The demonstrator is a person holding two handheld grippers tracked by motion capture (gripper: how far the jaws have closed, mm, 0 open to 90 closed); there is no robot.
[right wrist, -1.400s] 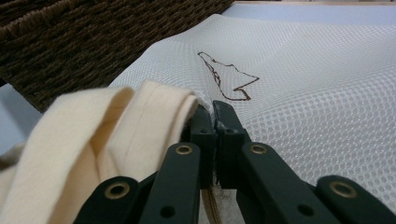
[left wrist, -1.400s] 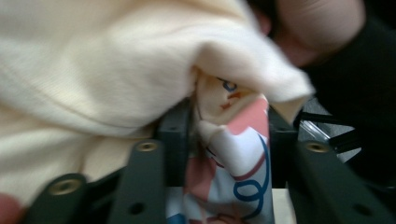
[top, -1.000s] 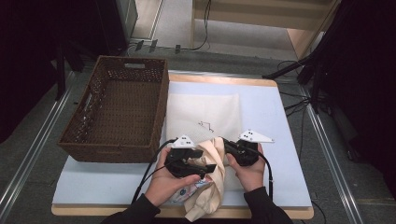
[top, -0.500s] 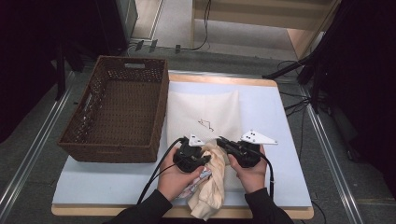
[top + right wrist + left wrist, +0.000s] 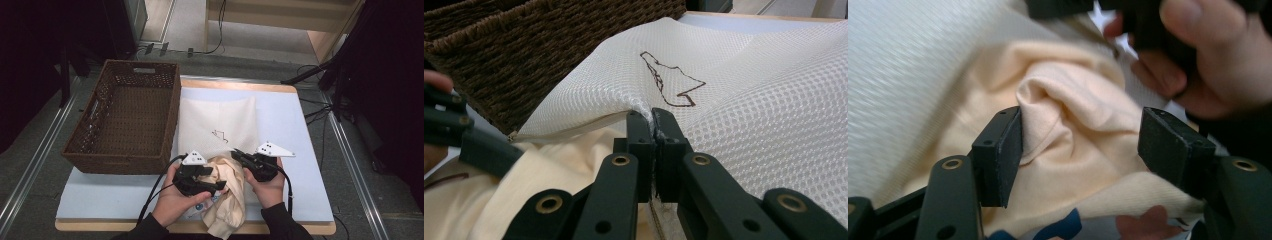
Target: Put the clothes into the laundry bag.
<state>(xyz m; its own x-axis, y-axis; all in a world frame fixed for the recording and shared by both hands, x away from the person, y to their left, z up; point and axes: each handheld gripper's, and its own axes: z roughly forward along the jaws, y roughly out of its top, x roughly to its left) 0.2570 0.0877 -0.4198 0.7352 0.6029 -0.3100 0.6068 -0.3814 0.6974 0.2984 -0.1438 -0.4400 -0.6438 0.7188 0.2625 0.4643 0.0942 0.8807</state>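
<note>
Garment (image 5: 231, 200) | long axis near-far | right tool (image 5: 654, 122) pinches mesh bag (image 5: 744, 95)

Cream garment (image 5: 231, 200): its near end runs off the bottom edge of the high view, and the left gripper (image 5: 218, 186) and hand cover part of its left side. Printed patch at the garment's near edge in the left gripper view, blue and reddish shapes, cut by the frame; pattern unreadable. Mesh bag (image 5: 220, 122): opening edge hidden under the right gripper (image 5: 235, 151). Small dark mark on the bag too small to read from above. Person's forearms cut off at the bottom edge.
</note>
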